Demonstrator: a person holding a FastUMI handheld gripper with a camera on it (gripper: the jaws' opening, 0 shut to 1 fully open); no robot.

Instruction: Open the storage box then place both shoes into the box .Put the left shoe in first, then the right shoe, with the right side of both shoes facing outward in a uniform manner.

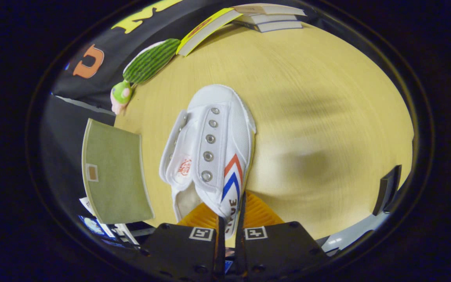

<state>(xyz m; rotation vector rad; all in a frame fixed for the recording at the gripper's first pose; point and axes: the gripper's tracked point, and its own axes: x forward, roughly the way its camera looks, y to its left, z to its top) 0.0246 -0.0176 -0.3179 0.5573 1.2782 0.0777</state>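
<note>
One white shoe (209, 152) | hand-held gripper (231, 213) pinching its side wall | above table (327, 117)

The counter (307, 98) is pale yellow wood with a fine grain. At its far side lies a stack of books (268, 17), and beside them a yellow-covered book (205, 29) rests on its own. Next along that edge lies a green striped plush toy (149, 62). An olive-green fabric piece (113, 172) lies at the counter's edge and hangs past it. A dark boxy object (388, 188) sits on the opposite side.
</note>
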